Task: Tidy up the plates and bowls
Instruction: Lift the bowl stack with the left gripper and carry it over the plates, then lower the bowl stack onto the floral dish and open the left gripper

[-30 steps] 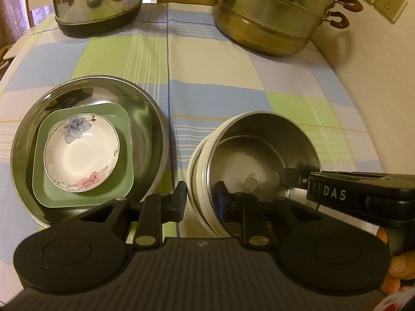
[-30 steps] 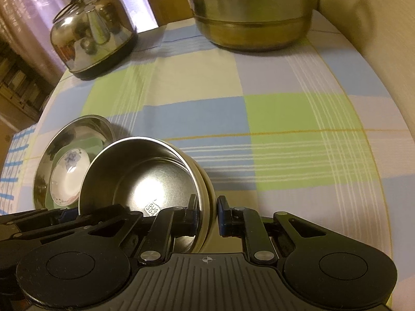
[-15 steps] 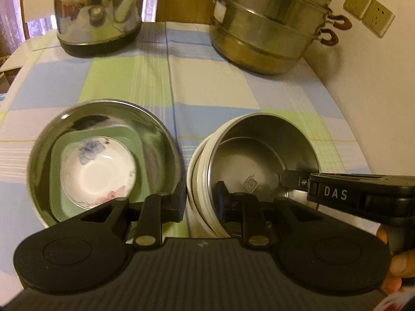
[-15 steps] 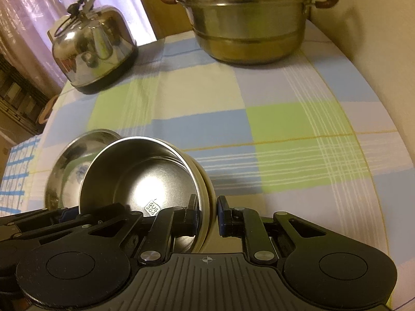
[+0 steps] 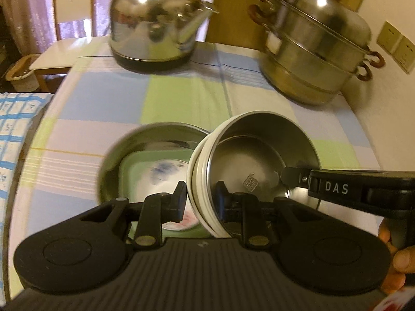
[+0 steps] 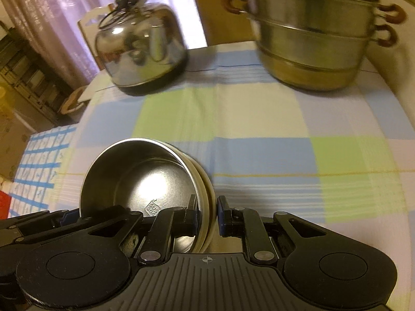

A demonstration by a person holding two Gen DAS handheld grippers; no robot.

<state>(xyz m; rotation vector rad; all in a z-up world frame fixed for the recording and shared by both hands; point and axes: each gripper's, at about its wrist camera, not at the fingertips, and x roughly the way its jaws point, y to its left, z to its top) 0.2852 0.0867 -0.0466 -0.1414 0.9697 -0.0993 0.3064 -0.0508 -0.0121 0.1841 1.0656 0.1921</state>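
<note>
A steel bowl with a cream outer shell [image 5: 262, 160] is held in the air by both grippers. My left gripper [image 5: 201, 200] is shut on its left rim. My right gripper [image 6: 207, 215] is shut on its right rim, and the bowl's shiny inside shows in the right wrist view [image 6: 145, 181]. Below and left of it on the table sits a large steel plate [image 5: 124, 150] holding a green square plate [image 5: 137, 163] and a floral white dish [image 5: 166, 173], partly hidden by the lifted bowl.
A steel kettle [image 5: 153, 23] stands at the back left of the checked tablecloth [image 5: 181, 96]. A tiered steel steamer pot [image 5: 313, 51] stands at the back right by the wall. A chair [image 5: 64, 44] stands beyond the table's left edge.
Both grippers have lifted the bowl off the table and carried it left, so it now overlaps the plate stack. The kettle and steamer show lower and nearer in both views.
</note>
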